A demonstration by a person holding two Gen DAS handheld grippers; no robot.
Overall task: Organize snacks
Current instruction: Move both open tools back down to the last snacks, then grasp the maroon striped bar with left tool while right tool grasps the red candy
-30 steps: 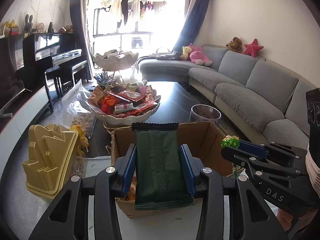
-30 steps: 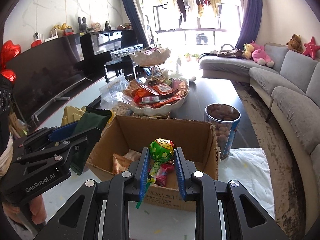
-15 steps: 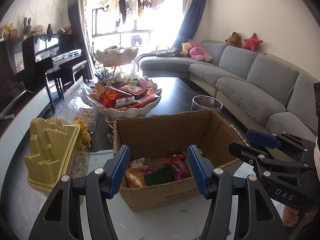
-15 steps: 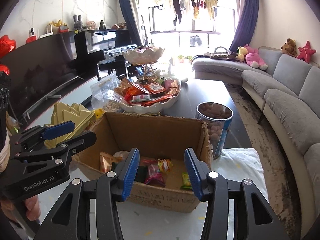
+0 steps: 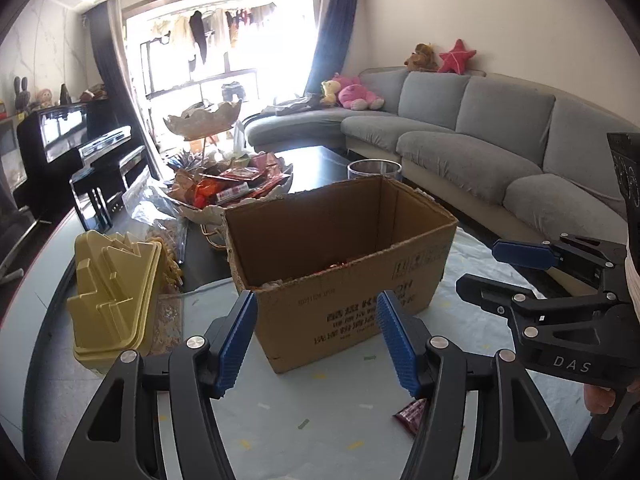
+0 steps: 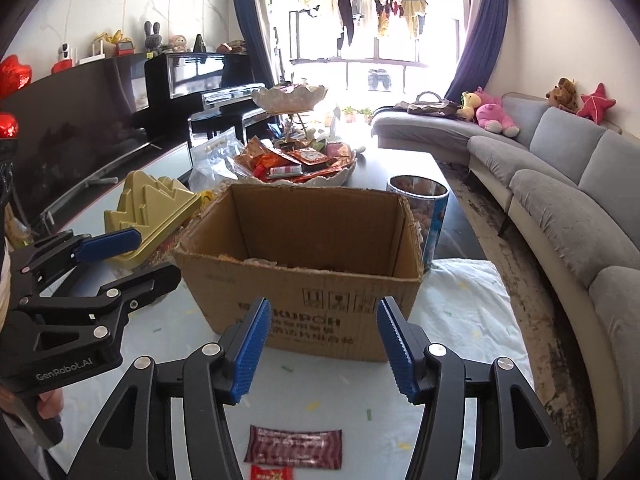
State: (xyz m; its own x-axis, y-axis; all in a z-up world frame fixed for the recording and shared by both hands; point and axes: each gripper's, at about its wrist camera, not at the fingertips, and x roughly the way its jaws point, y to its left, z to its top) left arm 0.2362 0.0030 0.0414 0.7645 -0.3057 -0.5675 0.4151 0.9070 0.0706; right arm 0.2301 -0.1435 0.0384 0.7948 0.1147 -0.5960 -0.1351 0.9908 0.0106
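An open cardboard box [image 5: 348, 264] [image 6: 304, 280] stands on the white cloth, with snack packets barely showing over its rim. My left gripper [image 5: 318, 340] is open and empty, low in front of the box. My right gripper [image 6: 322, 346] is open and empty, also in front of the box. A dark red snack packet [image 6: 294, 446] and a small red packet [image 6: 272, 473] lie on the cloth between and below the right gripper's fingers. The dark red packet's corner also shows in the left wrist view [image 5: 412, 416]. Each gripper sees the other beside it.
A white bowl heaped with snacks [image 6: 304, 164] [image 5: 232, 188] stands behind the box under a tiered stand. A yellow moulded tray [image 5: 116, 296] [image 6: 152, 208] lies to the left. A clear jar of nuts [image 6: 424, 212] stands at the right. A grey sofa [image 6: 560, 184] runs along the right.
Both grippers opened: the green packet and the lollipop dropped into the box. Both grippers then pulled back and lower, so the box now stands farther ahead.
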